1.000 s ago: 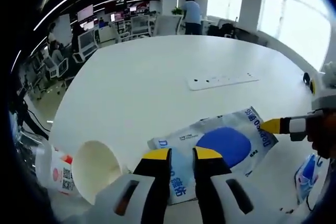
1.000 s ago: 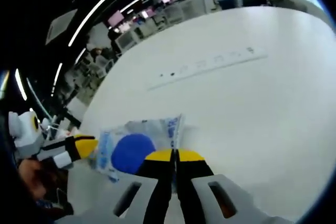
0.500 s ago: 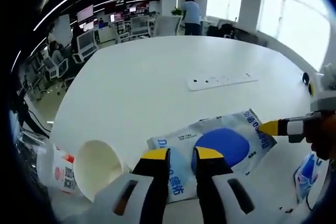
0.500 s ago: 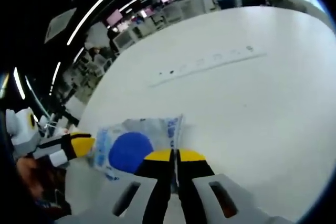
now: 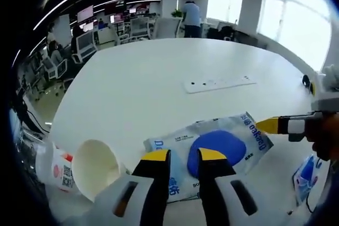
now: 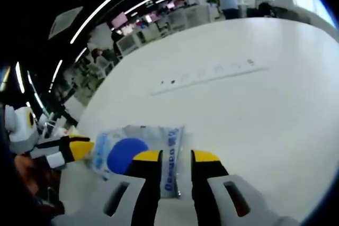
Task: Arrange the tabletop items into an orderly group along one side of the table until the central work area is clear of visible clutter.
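A clear packet printed with a blue disc lies flat on the white table. My left gripper stands open low over the packet's near edge, and part of the packet shows between its jaws. In the right gripper view the same packet lies just ahead and left of my right gripper, which is open with the packet's edge between its jaws. The right gripper's yellow tip sits at the packet's right corner. The left gripper sits at the packet's far left edge.
A white paper cup lies on its side at the near left, next to a white bottle with a red label. Another blue-and-white packet lies at the near right. A white power strip lies mid-table. Office desks and people stand beyond.
My right gripper was shut on the packet's edge and has opened. The left gripper's jaws keep the same gap. Both views shifted slightly.
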{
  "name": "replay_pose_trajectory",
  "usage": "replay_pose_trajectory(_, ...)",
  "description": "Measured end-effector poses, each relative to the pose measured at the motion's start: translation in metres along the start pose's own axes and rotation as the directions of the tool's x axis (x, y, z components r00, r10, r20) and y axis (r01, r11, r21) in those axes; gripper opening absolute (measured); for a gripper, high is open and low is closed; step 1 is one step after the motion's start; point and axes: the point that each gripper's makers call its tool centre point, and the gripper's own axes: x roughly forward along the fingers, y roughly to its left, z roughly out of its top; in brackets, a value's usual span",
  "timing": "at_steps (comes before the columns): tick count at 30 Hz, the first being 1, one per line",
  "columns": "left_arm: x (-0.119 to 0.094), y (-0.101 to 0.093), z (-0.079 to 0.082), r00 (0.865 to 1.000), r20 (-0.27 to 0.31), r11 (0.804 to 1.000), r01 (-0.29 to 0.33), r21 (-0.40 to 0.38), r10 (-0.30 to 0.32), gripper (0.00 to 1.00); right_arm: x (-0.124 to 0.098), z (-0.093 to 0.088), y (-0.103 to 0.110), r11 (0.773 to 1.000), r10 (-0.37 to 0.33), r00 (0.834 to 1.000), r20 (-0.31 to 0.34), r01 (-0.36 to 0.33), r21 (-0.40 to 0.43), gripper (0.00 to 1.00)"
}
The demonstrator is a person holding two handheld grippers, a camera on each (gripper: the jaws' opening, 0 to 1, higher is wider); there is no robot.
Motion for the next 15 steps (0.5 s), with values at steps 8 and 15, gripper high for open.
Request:
replay_pose_trajectory(8, -0.01, -0.009, -0.008, 0.999, 0.023, 0.999, 0.035, -0.008, -0.035, 0.23, -0.015, 0.006, -0.004, 0.999, -0.01, 0.999, 0.046, 0.013, -0.046, 0.26)
replay_pose_trajectory(15, -0.023, -0.026, -0.013, 0.99, 0.103, 0.995, 0.101, -0.01, -0.1, 0.28, -0.034, 0.001, -0.01, 0.997, -0.013, 0.998, 0.059, 0.017, -0.073, 0.31)
